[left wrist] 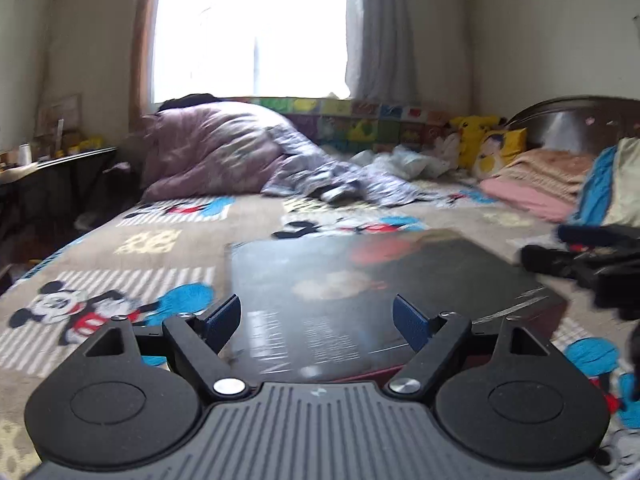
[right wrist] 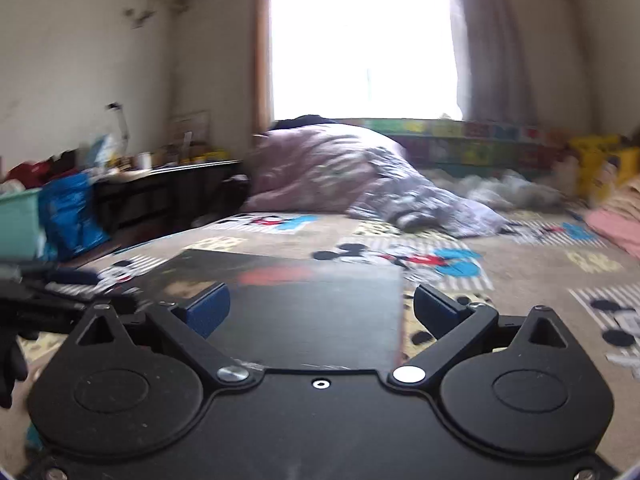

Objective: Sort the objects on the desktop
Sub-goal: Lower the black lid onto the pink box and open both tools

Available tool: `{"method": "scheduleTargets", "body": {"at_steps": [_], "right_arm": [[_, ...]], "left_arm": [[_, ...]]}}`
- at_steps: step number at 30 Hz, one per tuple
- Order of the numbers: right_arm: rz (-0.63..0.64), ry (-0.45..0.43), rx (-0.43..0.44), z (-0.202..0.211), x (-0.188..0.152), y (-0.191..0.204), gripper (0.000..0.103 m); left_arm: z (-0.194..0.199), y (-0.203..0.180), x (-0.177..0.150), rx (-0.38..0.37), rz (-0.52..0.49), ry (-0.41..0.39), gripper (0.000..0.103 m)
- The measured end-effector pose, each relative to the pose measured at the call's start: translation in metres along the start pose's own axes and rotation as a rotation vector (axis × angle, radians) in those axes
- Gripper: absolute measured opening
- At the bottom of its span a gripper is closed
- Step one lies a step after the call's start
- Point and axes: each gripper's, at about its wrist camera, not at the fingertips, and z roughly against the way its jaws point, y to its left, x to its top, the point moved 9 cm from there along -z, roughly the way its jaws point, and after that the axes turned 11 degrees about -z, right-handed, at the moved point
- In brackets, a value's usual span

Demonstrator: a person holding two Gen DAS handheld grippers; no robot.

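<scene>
Left wrist view: the left tool hangs low over a dark glossy book that lies flat on the bed, on the cartoon-mouse bedspread. Its blue fingers are spread wide and hold nothing; whether they touch the cover cannot be told, as the picture is blurred. The right tool shows as a dark smear at the book's far right edge. A heaped quilt lies well behind the book, and a dark counter with small items stands at the left wall.

Right wrist view: the right tool sits over the near edge of the same book, jaws wide and empty, the blue fingers straddling the book's right part with one beyond its right edge. The left tool is a blurred dark shape at the left, near the book's other side.

The likely trouble, as I judge it: the book is thin, flat and slick, and the bed is soft. A closing finger may press the book into the bedding and skate over the cover instead of getting under an edge. With both tools near the same book, they may also knock each other, or pinch the bedspread along with the book.
</scene>
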Motion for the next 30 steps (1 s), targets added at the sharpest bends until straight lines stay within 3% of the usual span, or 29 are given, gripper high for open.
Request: {"method": "scheduleTargets", "body": {"at_steps": [4, 5, 9, 14, 18, 23, 27, 30], "right_arm": [[-0.074, 0.141, 0.087, -0.019, -0.017, -0.002, 0.101], [-0.115, 0.175, 0.105, -0.023, -0.024, -0.006, 0.101], [-0.137, 0.211, 0.143, -0.019, -0.026, -0.007, 0.101], [-0.208, 0.210, 0.069, 0.010, -0.028, -0.018, 0.101], [-0.285, 0.266, 0.029, 0.054, -0.066, -0.018, 0.102], [-0.289, 0.351, -0.008, 0.109, -0.125, -0.004, 0.102], [-0.238, 0.350, -0.057, 0.148, -0.145, 0.007, 0.102], [-0.198, 0.289, -0.096, 0.171, -0.127, 0.011, 0.102]], "left_arm": [[-0.013, -0.029, -0.013, -0.070, -0.059, 0.091, 0.085], [-0.013, -0.030, -0.015, -0.066, -0.054, 0.083, 0.086], [-0.010, -0.030, -0.017, -0.052, -0.037, 0.104, 0.087], [0.015, -0.036, -0.027, -0.039, 0.053, 0.150, 0.088], [0.037, -0.051, -0.067, -0.043, 0.203, 0.238, 0.088], [0.074, -0.086, -0.118, -0.065, 0.276, 0.352, 0.088], [0.110, -0.091, -0.099, -0.028, 0.235, 0.315, 0.088], [0.137, -0.092, -0.087, 0.001, 0.234, 0.279, 0.088]]}}
